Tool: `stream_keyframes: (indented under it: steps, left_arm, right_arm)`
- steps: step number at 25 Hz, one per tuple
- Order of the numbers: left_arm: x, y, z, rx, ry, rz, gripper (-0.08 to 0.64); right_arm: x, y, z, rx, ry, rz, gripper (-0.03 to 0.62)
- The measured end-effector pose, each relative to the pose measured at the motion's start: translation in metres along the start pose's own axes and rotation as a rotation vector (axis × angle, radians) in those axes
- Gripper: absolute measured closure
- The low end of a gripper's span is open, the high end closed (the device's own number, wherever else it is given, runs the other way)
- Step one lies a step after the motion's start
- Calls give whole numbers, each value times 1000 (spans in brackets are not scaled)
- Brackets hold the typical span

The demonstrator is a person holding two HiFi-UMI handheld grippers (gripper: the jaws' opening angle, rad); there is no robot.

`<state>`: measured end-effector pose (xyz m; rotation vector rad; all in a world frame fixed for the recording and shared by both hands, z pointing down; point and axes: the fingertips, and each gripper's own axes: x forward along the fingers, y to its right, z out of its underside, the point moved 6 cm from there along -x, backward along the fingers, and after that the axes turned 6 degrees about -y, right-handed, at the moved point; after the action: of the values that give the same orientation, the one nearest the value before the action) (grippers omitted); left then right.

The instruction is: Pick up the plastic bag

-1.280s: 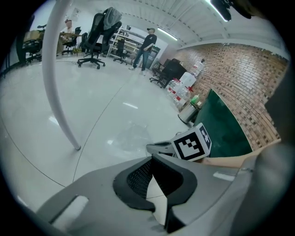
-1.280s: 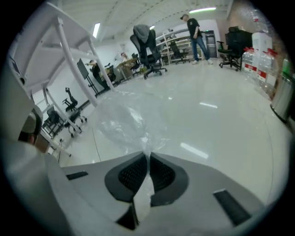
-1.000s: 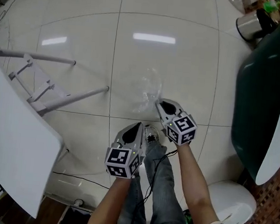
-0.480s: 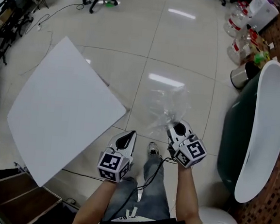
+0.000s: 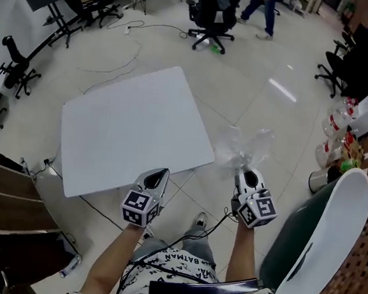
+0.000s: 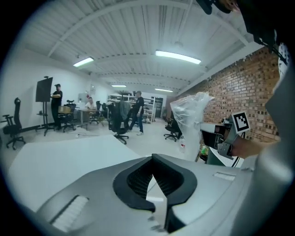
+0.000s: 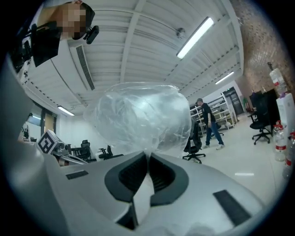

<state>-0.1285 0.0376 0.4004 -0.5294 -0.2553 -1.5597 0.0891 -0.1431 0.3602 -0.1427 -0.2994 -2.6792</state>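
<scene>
Here we go: the right gripper (image 5: pixel 246 172) is clenched tight on the clear, crinkled plastic bag (image 5: pixel 240 147), and the bag is up in the air, off the pale glossy tiled floor (image 5: pixel 260 86). The right gripper view shows the two dark ribbed pads (image 7: pixel 159 177) pinching a gathered neck of film at the tips, and the rest of the bag balloons out beyond them, puffed and translucent. In the head view the bag hangs just off the near right corner of the white square tabletop (image 5: pixel 128 125), with the big dark green tub with a white rim (image 5: pixel 303 249) off to the right. Over on the other side, the left gripper (image 5: pixel 164 172) is closed too, jaws meeting at the tips with nothing between them; it hangs over the near edge of that tabletop, well apart from the bag. From the left gripper view the bag shows off to the right in front of a red brick wall (image 6: pixel 230 87). A black office chair (image 5: pixel 211 14) stands far across the room.
</scene>
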Motion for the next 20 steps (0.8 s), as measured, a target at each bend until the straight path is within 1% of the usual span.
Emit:
stream_keyframes:
  steps: [3,5,9,12,14,18,20]
  left_arm:
    - [-37,-23,1,-59,47,-79,558]
    - [-63,-41,5,-102,81,-140,558]
    - [-108,-74,17,-195,137,-228,558]
    - [-134,-96,13,-228,180,-281,558]
    - [-149,-104,10,-239,195,-306,558]
    - [-168,-114,17,-261,195,-324,558]
    - [-174,-119,23,-268,193,-329,558]
  right_arm:
    - [14,-28,-21,-30,-21,-52,580]
    - [26,-51,-30,-32,-39,-78,580]
    - [49,-95,-30,-33,-80,-94,580]
    - [69,-125,-33,-95,-104,-120,580]
    - [76,-142,-37,-130,-115,-132,580]
    - [83,-165,-38,-119,-122,-146,580]
    - [87,-176,-35,-141,-128,-155,580]
